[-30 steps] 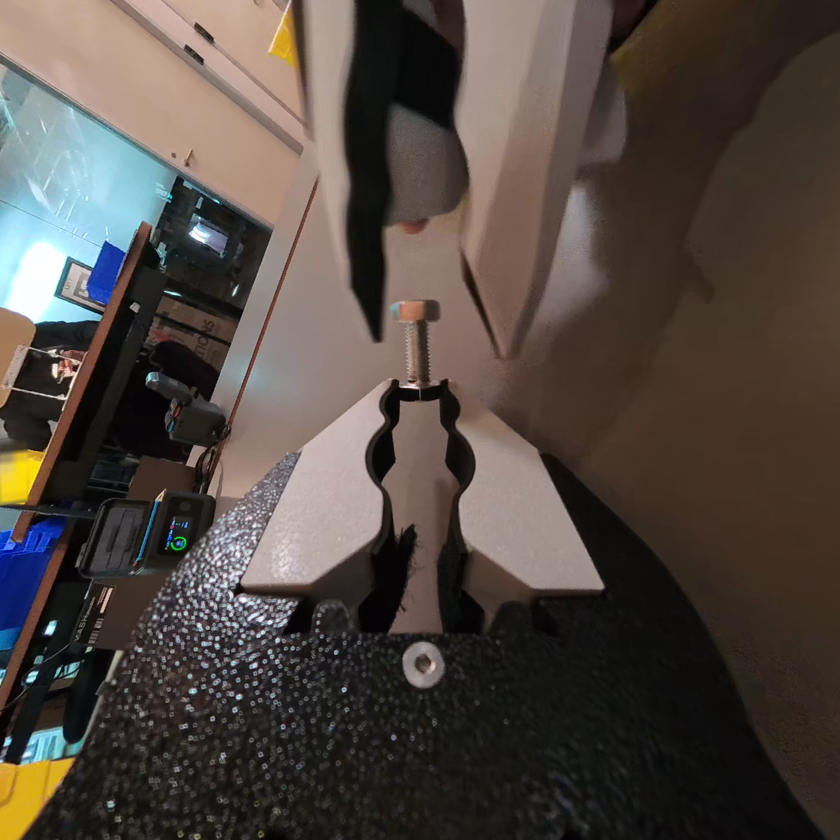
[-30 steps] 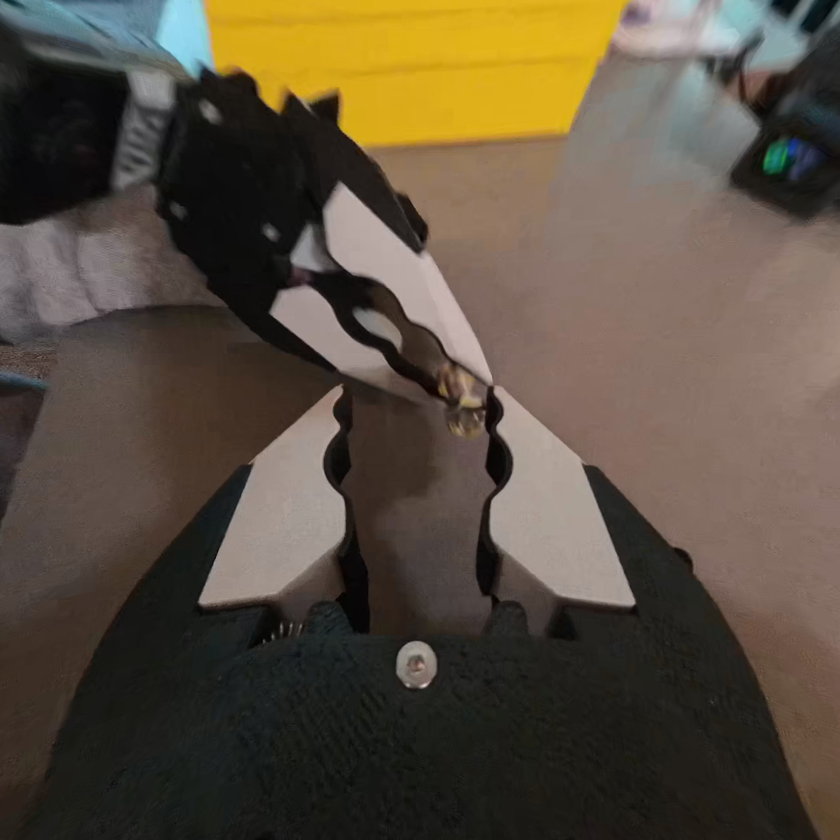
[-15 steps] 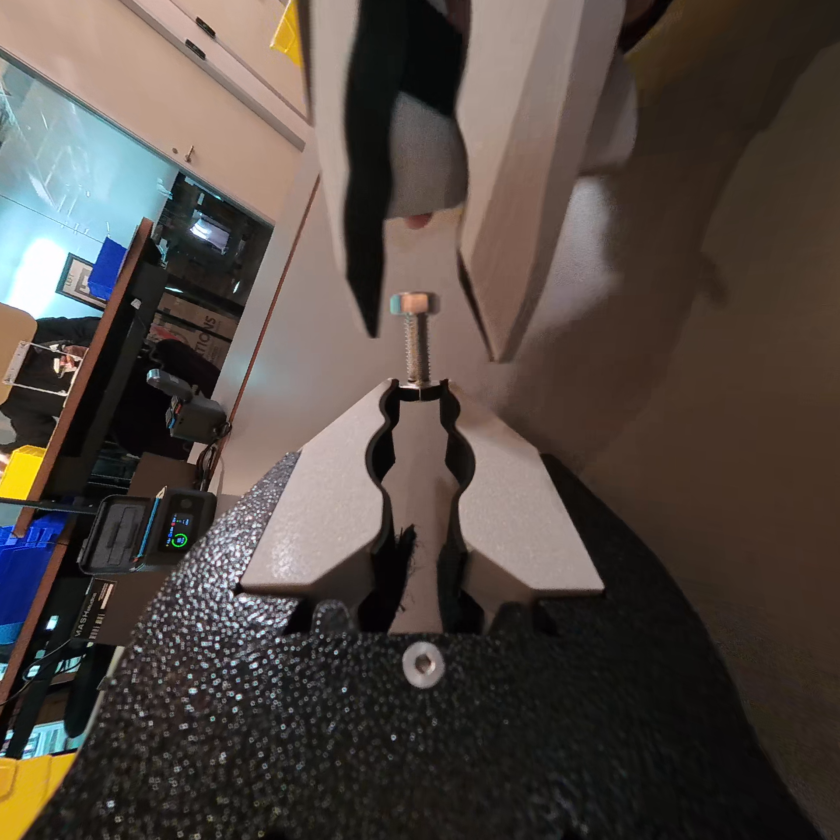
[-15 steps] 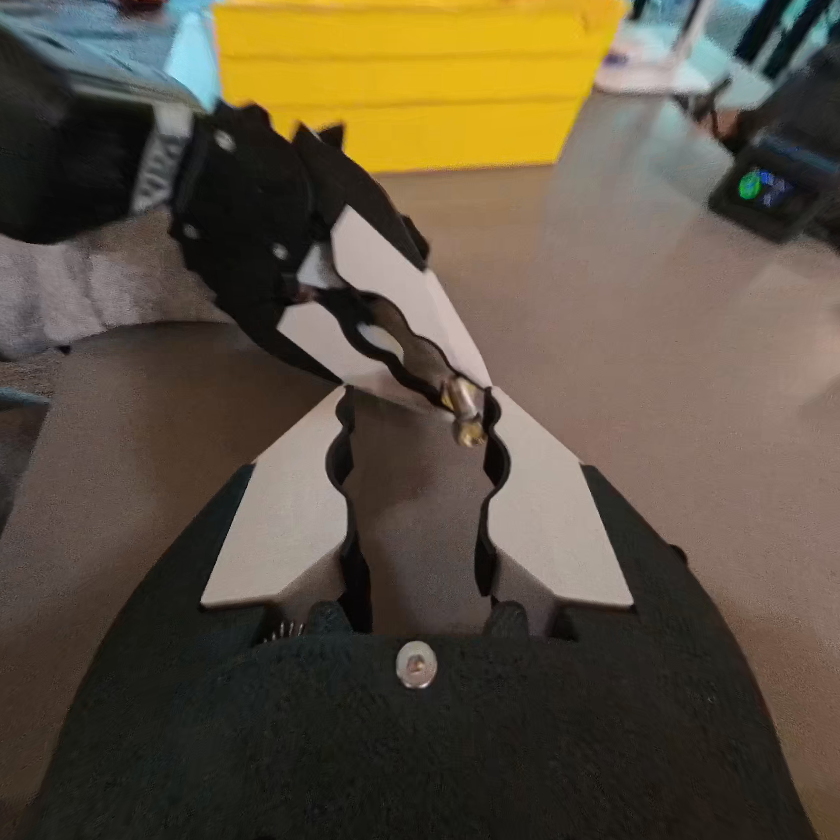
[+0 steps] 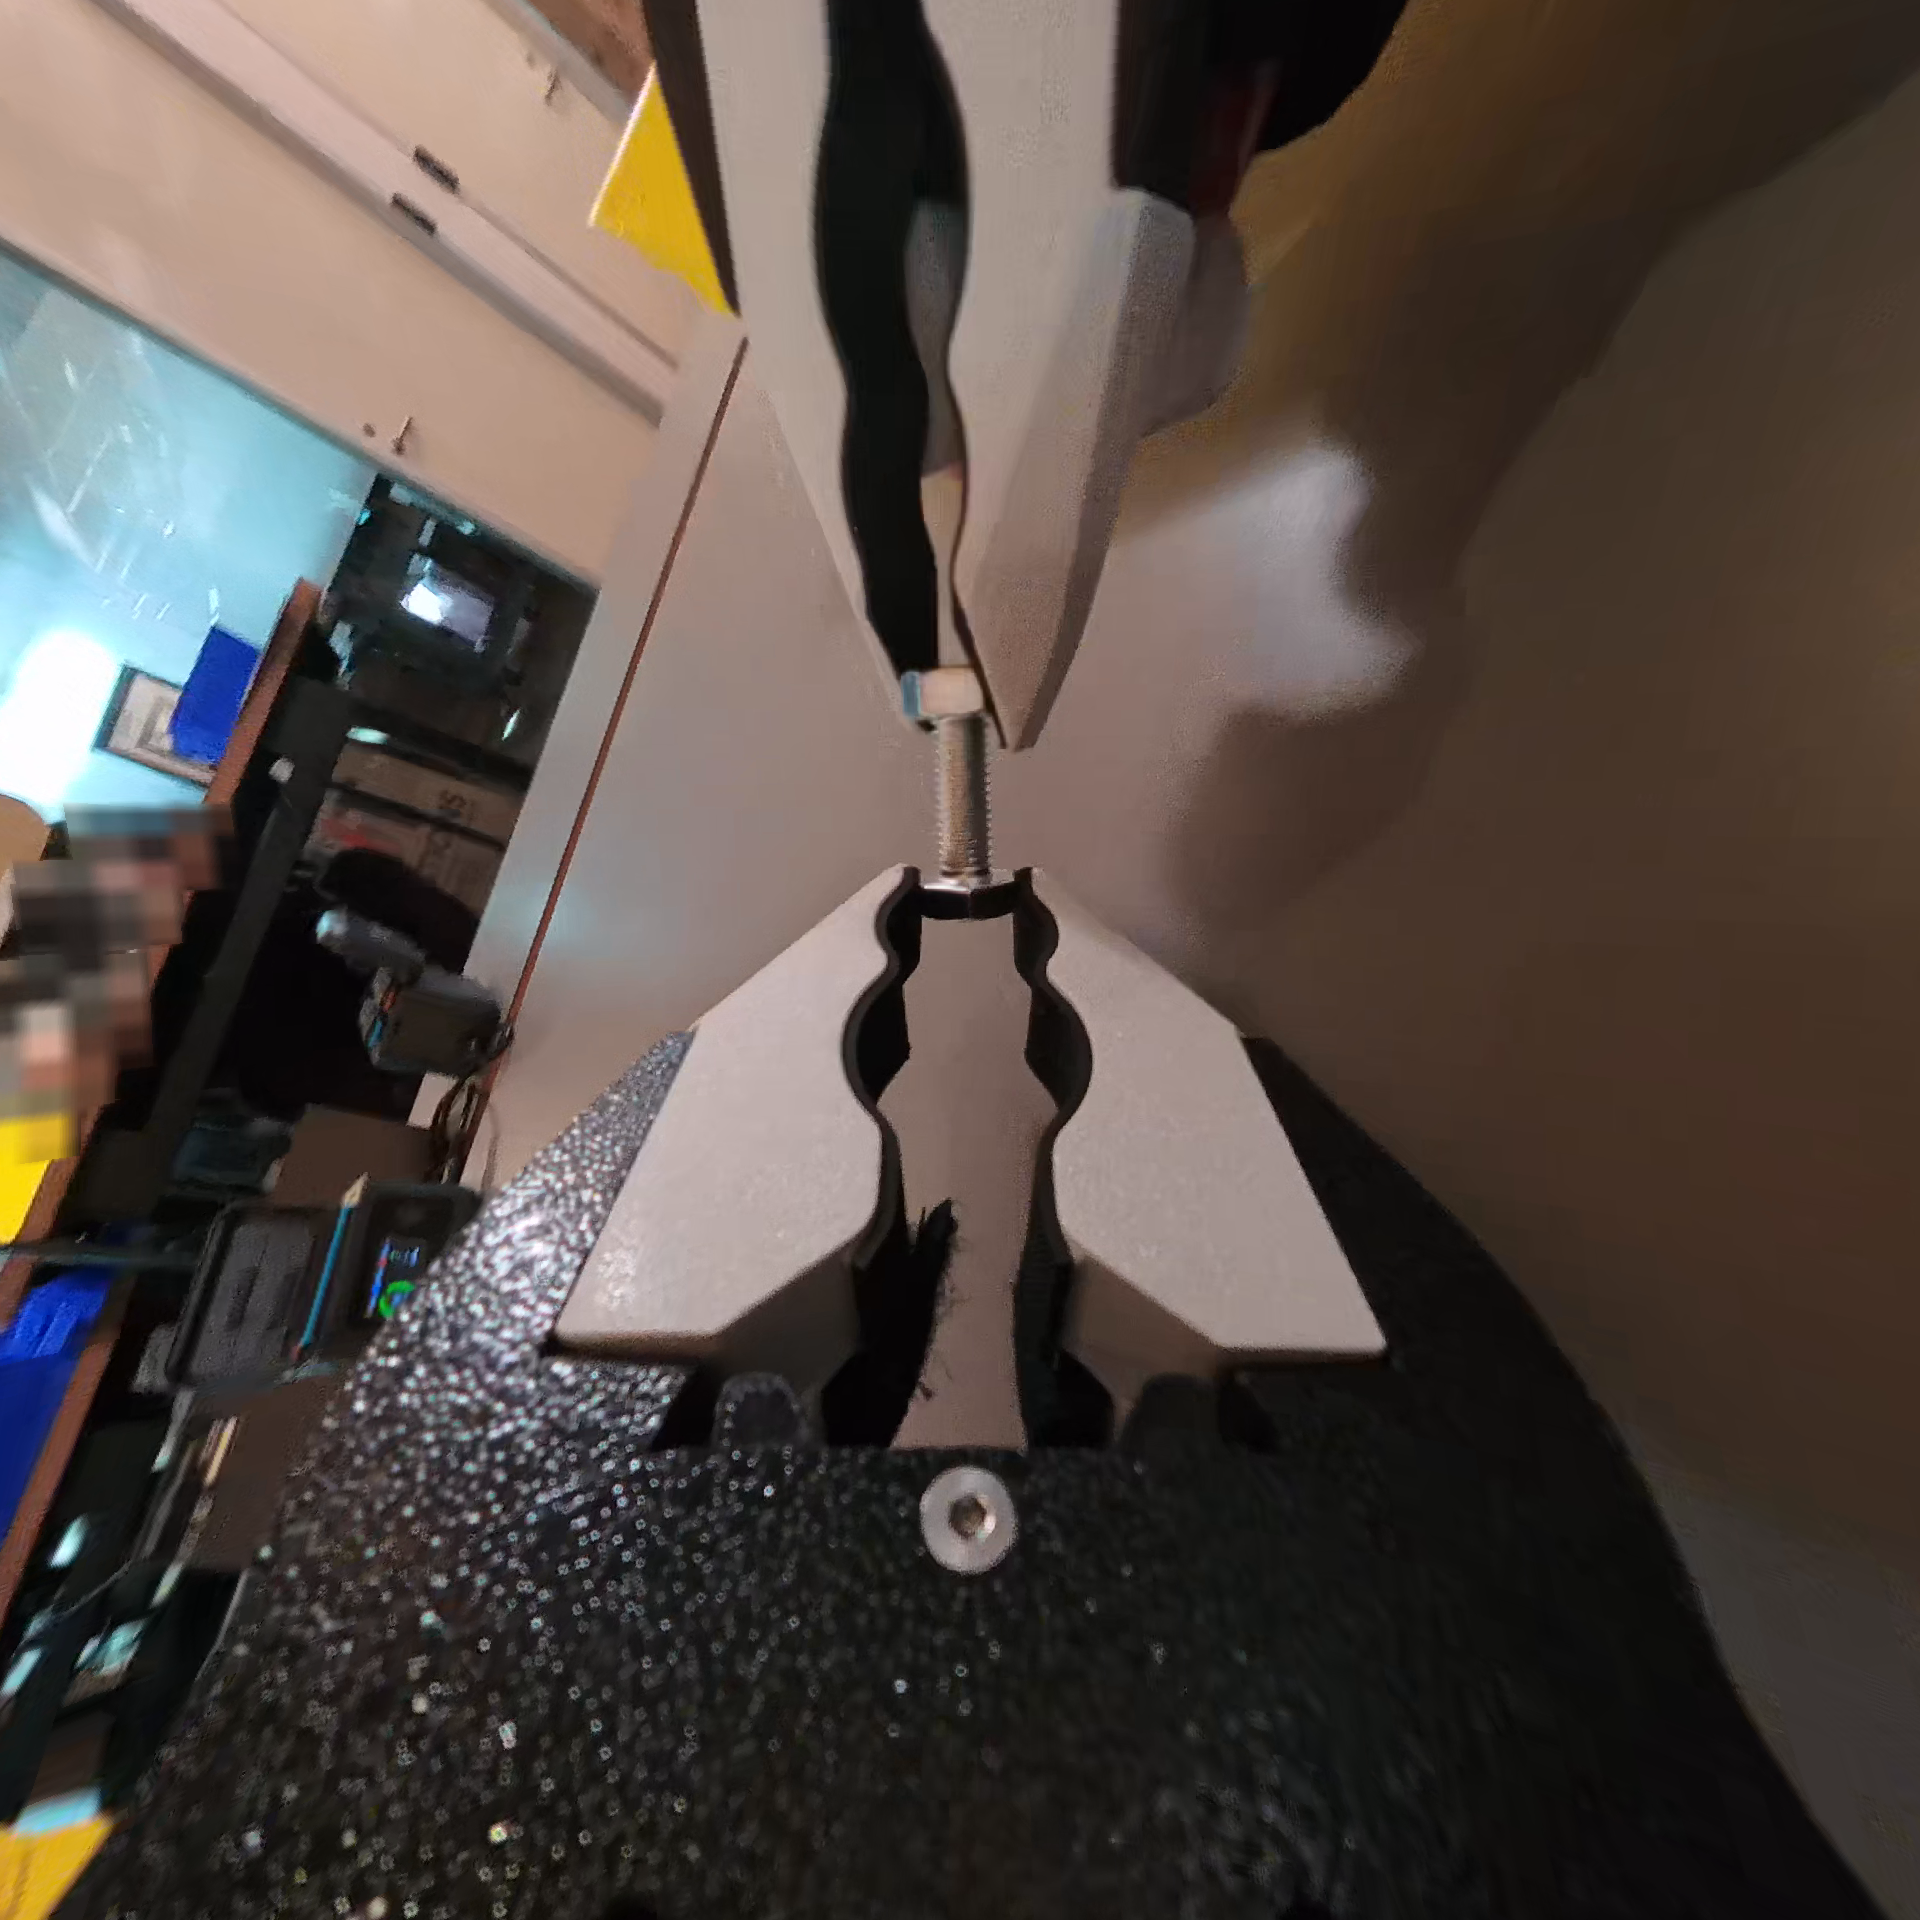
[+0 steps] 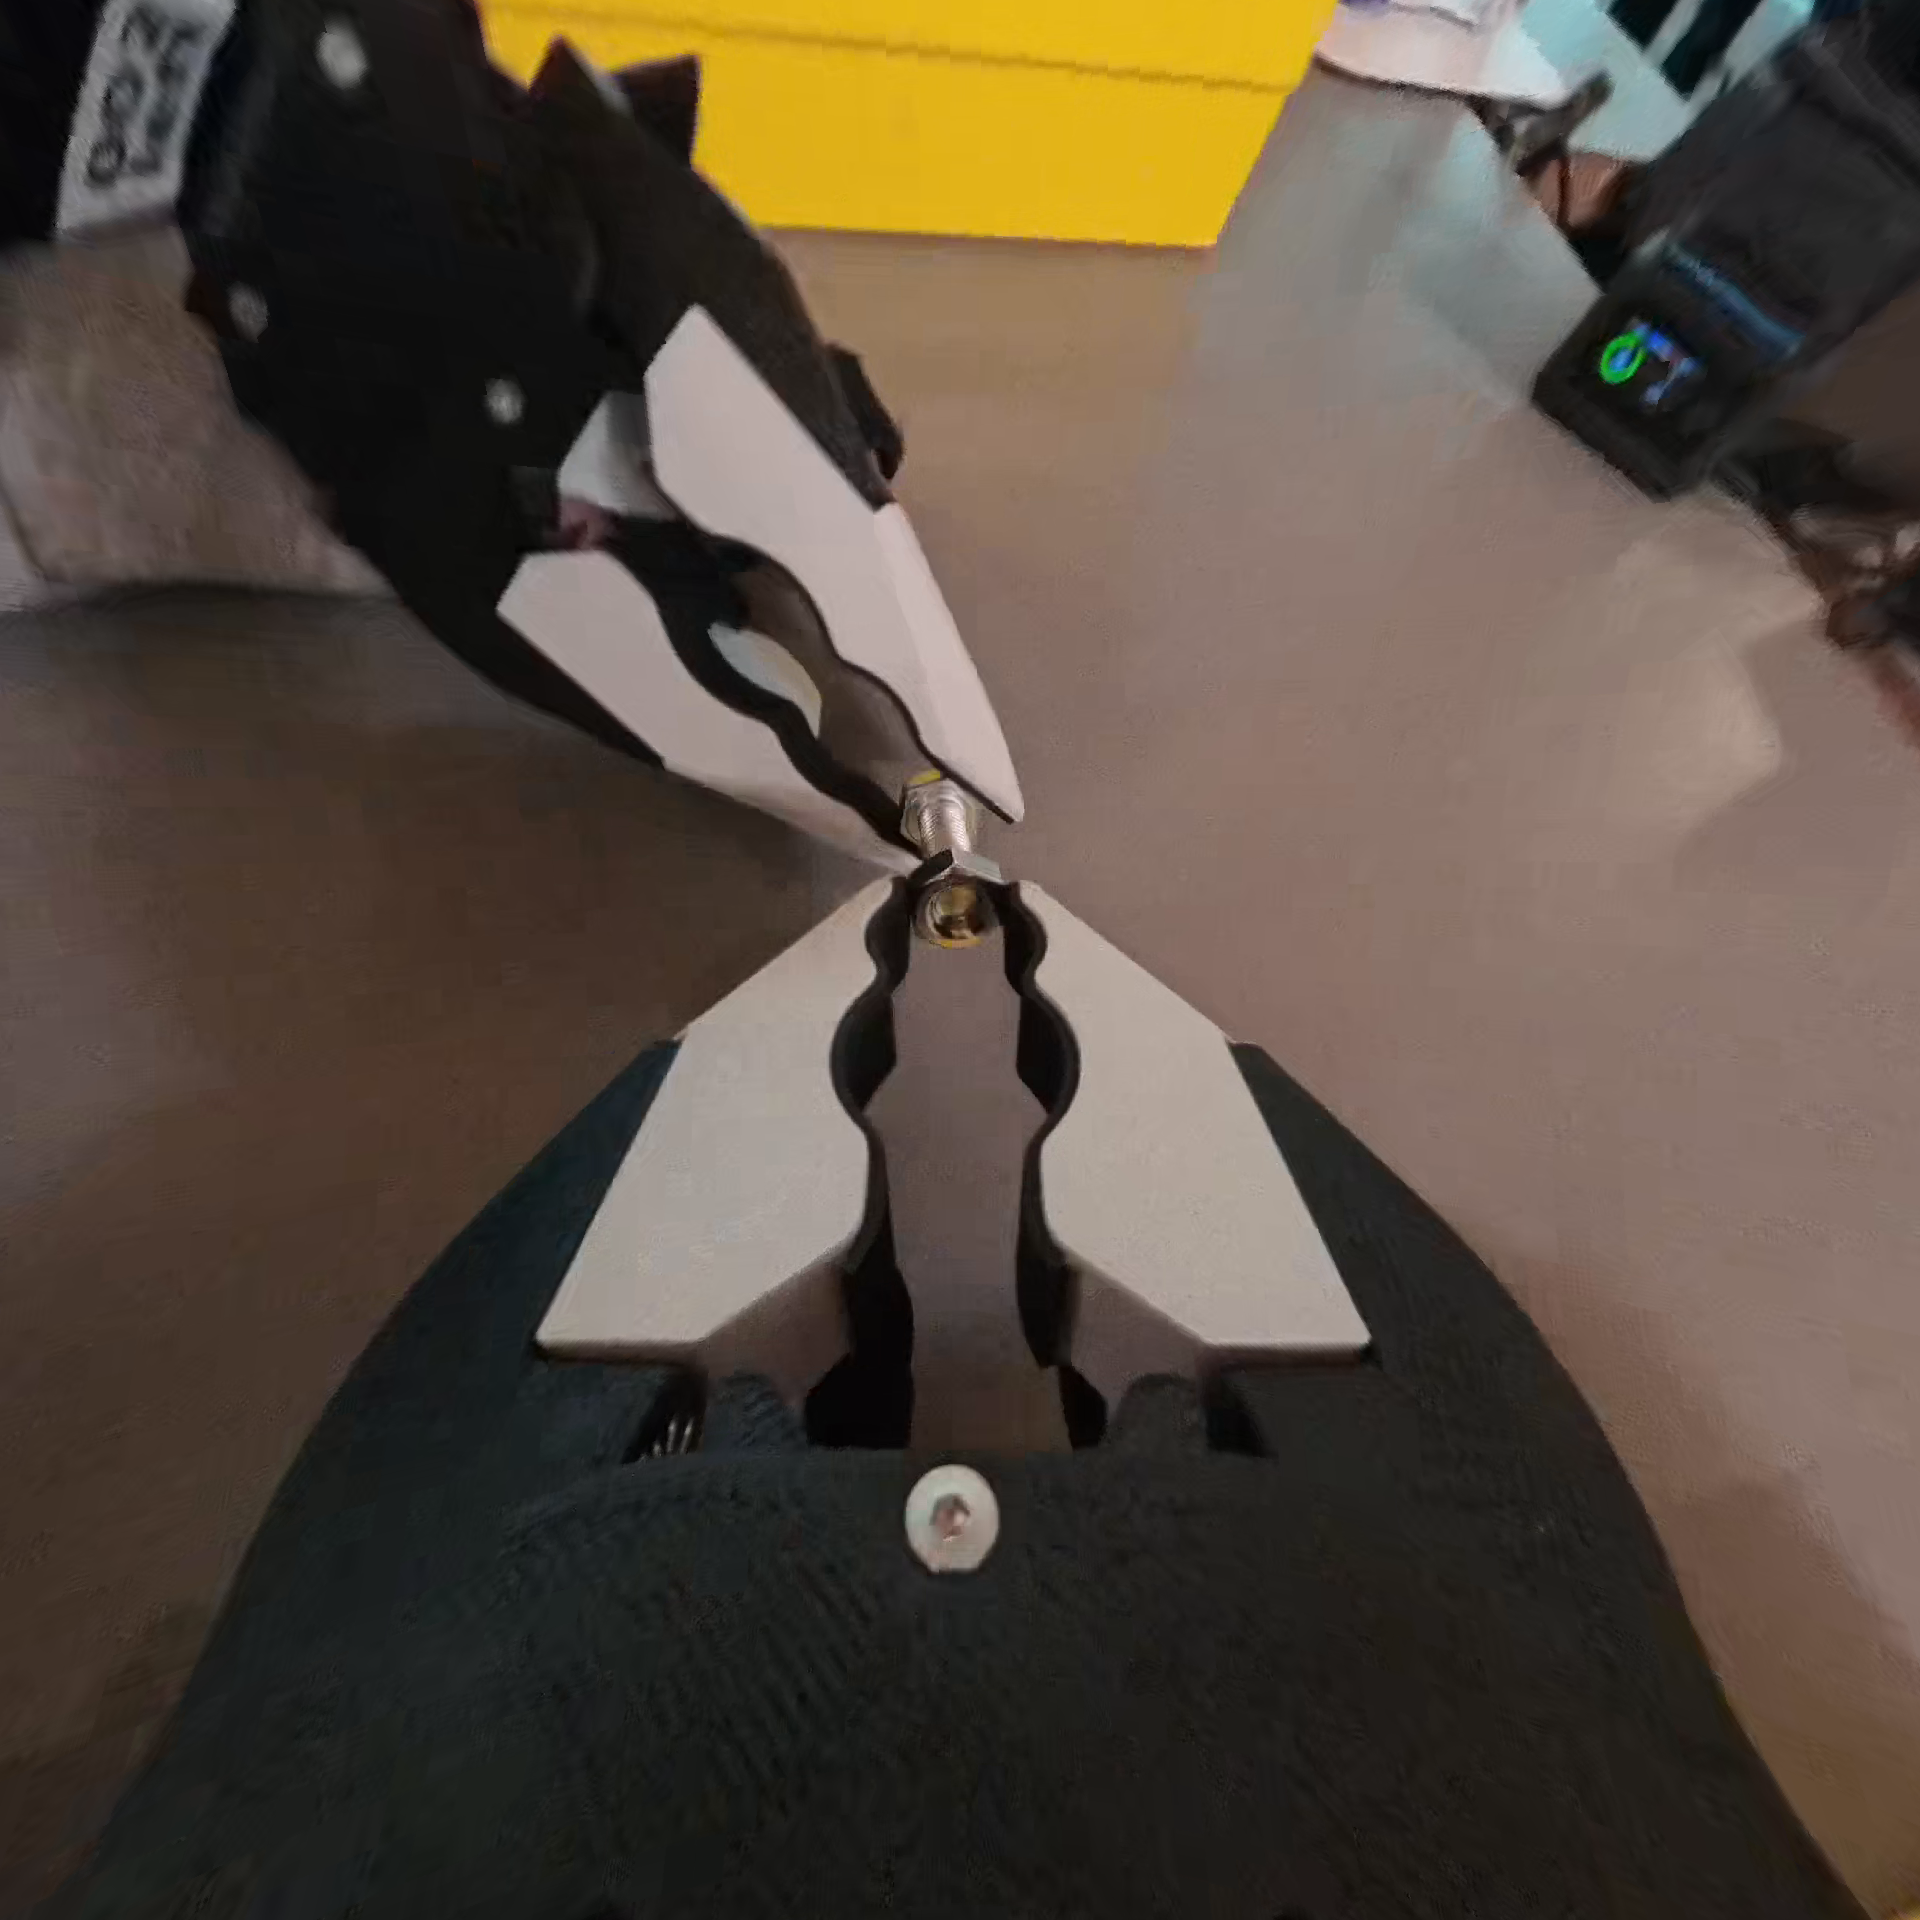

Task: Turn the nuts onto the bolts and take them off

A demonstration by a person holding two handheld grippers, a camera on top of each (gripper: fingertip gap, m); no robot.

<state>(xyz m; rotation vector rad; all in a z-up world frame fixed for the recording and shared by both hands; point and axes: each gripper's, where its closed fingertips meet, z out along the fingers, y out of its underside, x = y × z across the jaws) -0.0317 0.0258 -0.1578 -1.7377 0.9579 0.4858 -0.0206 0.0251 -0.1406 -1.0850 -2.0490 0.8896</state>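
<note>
The left gripper (image 5: 966,885) is clenching narrowly on the flat hex end of a bolt (image 5: 963,800), pinching it at the very fingertips. The right gripper (image 6: 951,896) is closing just as narrowly around the opposite hex end, its tips sitting against both sides. Which end is the head and which the nut I cannot tell.

The right wrist view is showing the brown table (image 6: 1403,883) below, a yellow bin (image 6: 987,125) behind, a small black device (image 6: 1652,369) with a lit screen to the right, and the left gripper (image 6: 928,807) reaching in from the upper left. The left wrist view, rolled sideways, is showing a window (image 5: 156,488), the same device (image 5: 384,1283) and the right gripper (image 5: 951,717) coming down from the top edge.

The bolt (image 6: 940,821) is hanging in the air between the two grippers, above the table, its long axis running straight from one gripper's tips to the other's, in line with both sets of fingers
</note>
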